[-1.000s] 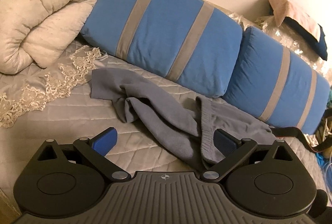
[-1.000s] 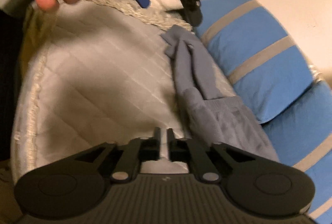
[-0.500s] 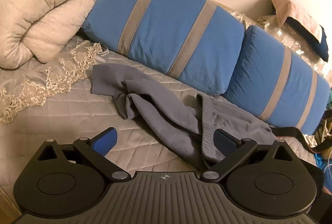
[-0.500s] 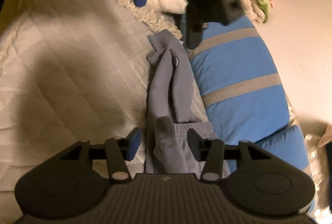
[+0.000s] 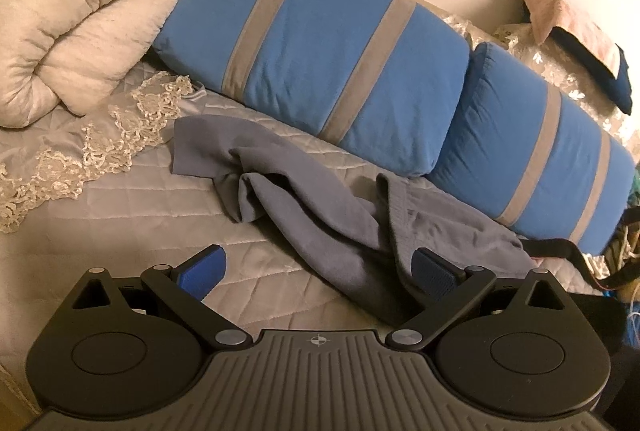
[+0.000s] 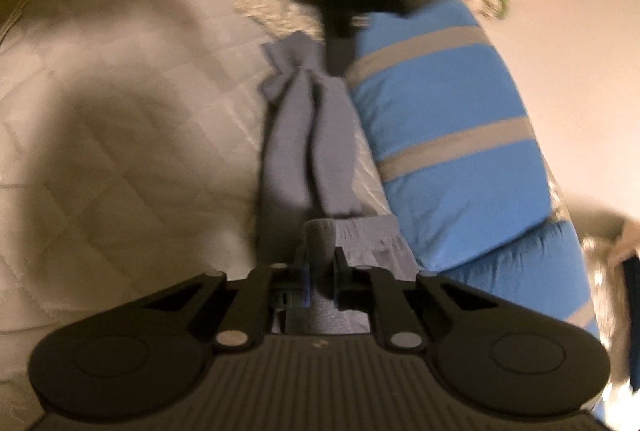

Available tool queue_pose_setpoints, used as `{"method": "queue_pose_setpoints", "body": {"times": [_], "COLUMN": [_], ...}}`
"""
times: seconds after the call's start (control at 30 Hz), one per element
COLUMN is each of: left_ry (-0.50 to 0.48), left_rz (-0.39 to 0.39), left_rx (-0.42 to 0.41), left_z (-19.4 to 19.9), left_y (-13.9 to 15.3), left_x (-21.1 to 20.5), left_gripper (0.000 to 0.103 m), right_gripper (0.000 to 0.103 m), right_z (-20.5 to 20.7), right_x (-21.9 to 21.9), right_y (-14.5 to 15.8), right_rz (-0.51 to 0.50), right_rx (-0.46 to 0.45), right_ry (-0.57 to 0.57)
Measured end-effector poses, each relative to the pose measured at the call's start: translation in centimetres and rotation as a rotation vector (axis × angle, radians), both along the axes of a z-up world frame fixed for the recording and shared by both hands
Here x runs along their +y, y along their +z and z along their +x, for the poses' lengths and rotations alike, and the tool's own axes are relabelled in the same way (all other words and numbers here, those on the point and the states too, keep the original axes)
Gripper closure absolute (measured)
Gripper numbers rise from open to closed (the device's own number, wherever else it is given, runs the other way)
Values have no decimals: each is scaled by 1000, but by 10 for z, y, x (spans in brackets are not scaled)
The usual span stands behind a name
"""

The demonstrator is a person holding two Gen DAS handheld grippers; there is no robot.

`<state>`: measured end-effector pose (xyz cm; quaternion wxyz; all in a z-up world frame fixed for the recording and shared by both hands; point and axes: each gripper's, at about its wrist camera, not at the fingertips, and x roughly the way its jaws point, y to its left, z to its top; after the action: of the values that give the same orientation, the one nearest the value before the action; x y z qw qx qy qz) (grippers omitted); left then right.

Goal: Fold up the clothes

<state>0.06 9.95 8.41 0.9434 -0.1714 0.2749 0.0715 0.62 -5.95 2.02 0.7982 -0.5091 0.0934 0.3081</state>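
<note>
Right gripper (image 6: 320,277) is closing now, jaws nearly together with the waistband of the grey trousers (image 6: 308,151) bunched between the pads; looks like a pinch on fabric, though that view is blurred. Half a second ago those jaws stood wide either side of the waistband, and a second ago they were shut over bare quilt (image 6: 120,135) beside it. So the grab is on, and lifting or spreading can follow. Left gripper (image 5: 316,271) hasn't moved: jaws wide apart, holding nothing, one trouser leg lying between them. Trousers lie crumpled on the bed along the blue striped pillows (image 5: 320,59), legs running toward the rolled duvet (image 5: 80,31).
</note>
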Motion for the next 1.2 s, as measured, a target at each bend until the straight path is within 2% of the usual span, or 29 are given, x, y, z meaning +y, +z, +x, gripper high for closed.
{"method": "queue_pose_setpoints", "body": {"times": [0.3, 0.53, 0.67, 0.77, 0.8, 0.87, 0.9, 0.97, 1.03, 1.07, 1.2], "left_ry": [-27, -79, -144, -183, -195, -211, -211, -208, -201, -194, -161], "left_rz": [34, 36, 35, -15, -55, -104, -101, -82, -70, -77, -100], "left_rx": [20, 21, 21, 40, 43, 53, 50, 40, 29, 21, -9], "left_z": [5, 14, 22, 32, 36, 44, 49, 59, 70, 75, 91], "left_y": [-6, -5, -9, -13, -13, -11, -8, -1, 6, 9, 17], "left_x": [-13, -30, -45, -49, -48, -47, -48, -50, -50, -49, -41], "left_gripper": [2, 2, 2, 2, 2, 2, 2, 2, 2, 2, 2], "right_gripper": [91, 99, 100, 100, 98, 75, 70, 51, 38, 33, 25], "right_z": [6, 0, -10, -17, -19, -22, -24, -24, -20, -18, -1], "right_x": [-45, -109, -146, -159, -160, -162, -162, -153, -140, -133, -105], "right_y": [25, 35, 34, 28, 26, 22, 21, 23, 25, 26, 35], "right_rz": [231, 470, 580, 634, 640, 654, 655, 646, 621, 606, 552], "right_rx": [25, 85, 102, 135, 147, 170, 176, 173, 162, 156, 155], "right_ry": [-250, -463, -525, -521, -504, -471, -448, -384, -307, -266, -115]}}
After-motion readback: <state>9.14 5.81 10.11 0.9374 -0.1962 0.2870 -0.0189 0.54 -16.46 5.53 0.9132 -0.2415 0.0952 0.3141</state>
